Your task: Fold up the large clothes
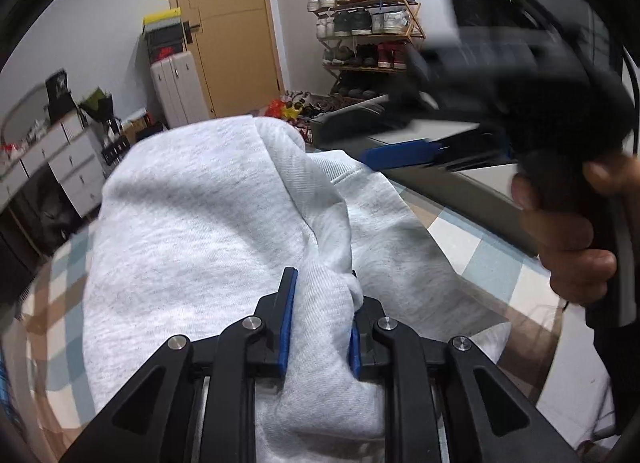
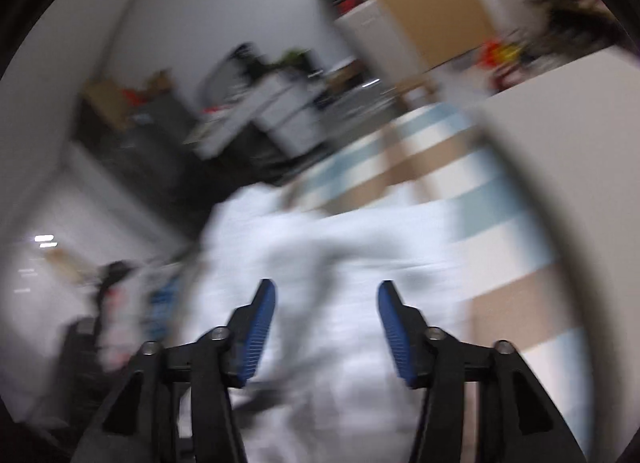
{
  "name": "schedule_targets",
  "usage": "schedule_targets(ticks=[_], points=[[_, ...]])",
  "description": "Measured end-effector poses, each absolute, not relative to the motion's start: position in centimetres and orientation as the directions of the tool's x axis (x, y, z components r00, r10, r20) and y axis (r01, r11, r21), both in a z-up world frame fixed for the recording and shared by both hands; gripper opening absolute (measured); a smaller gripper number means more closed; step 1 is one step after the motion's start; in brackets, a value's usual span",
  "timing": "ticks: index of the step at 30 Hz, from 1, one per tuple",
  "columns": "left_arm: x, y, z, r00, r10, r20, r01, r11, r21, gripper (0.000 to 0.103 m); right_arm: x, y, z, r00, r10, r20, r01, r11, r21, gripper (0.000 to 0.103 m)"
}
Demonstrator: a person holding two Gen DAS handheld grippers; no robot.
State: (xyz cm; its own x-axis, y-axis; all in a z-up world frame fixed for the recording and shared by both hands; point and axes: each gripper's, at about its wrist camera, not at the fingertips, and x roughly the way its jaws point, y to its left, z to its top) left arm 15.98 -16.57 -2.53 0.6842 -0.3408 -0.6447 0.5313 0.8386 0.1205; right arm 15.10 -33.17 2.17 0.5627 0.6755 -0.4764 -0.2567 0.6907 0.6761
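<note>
Sweatshirt (image 1: 224, 223) — pinched in left gripper (image 1: 320, 327)

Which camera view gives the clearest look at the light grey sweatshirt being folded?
The left wrist view. There the light grey fleece sweatshirt is sharp, its folds readable, a bunch of it pinched in the left gripper. The right wrist view shows it only as a motion-blurred pale mass beyond the open right gripper.

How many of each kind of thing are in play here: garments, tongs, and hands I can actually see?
Grey sweatshirt: 1
Tongs: 2, the left tongs clamped on the sweatshirt, the right tongs open with nothing between the pads
Visible hands: 1, a hand gripping the right tongs' handle
Total: 4
</note>
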Motion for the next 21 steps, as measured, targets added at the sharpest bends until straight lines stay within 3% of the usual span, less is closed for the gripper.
schedule_targets(ticks=[3, 4, 5, 7, 8, 10, 12, 16, 19, 21], points=[[15.5, -16.7, -2.6, 0.692, -0.336, -0.639, 0.533, 0.835, 0.138, 0.015, 18.2, -30.7, 0.0, 0.450, 0.756, -0.476, -0.227, 0.612, 0.757, 0.069], [15.3, -16.7, -2.6, 0.691, -0.338, -0.639, 0.534, 0.835, 0.136, 0.015, 18.1, -30.7, -0.3, 0.446, 0.754, -0.481, -0.216, 0.613, 0.760, 0.062], [15.1, -16.7, -2.7, 0.692, -0.339, -0.638, 0.534, 0.834, 0.137, 0.015, 18.7, -30.1, -0.4, 0.456, 0.737, -0.498, -0.196, 0.629, 0.752, 0.042], [14.5, -16.8, -2.7, 0.706, -0.329, -0.627, 0.528, 0.834, 0.157, 0.015, 18.6, -29.3, 1.3, 0.480, 0.719, -0.502, -0.231, 0.656, 0.719, 0.023], [14.0, -17.0, -2.7, 0.721, -0.322, -0.613, 0.528, 0.829, 0.185, 0.015, 17.7, -29.0, 2.6, 0.499, 0.726, -0.473, -0.283, 0.653, 0.703, 0.018], [13.2, -16.9, -2.1, 0.741, -0.333, -0.583, 0.530, 0.823, 0.204, 0.014, 14.6, -28.7, 5.8, 0.554, 0.728, -0.404, -0.421, 0.663, 0.619, 0.017], [12.7, -16.8, -1.6, 0.728, -0.363, -0.581, 0.548, 0.818, 0.175, 0.014, 14.0, -28.8, 5.7, 0.577, 0.717, -0.391, -0.423, 0.672, 0.608, 0.017], [12.5, -17.8, -3.7, 0.644, -0.397, -0.654, 0.610, 0.782, 0.126, 0.014, 16.1, -33.3, -1.5, 0.546, 0.651, -0.528, -0.163, 0.700, 0.695, 0.016], [11.5, -18.6, -4.9, 0.651, -0.377, -0.659, 0.619, 0.767, 0.172, 0.015, 16.5, -34.7, -3.9, 0.530, 0.687, -0.497, -0.127, 0.644, 0.755, 0.016], [11.2, -18.3, -4.7, 0.636, -0.398, -0.661, 0.626, 0.768, 0.140, 0.015, 16.1, -34.6, -3.4, 0.535, 0.677, -0.505, -0.147, 0.663, 0.734, 0.016]])
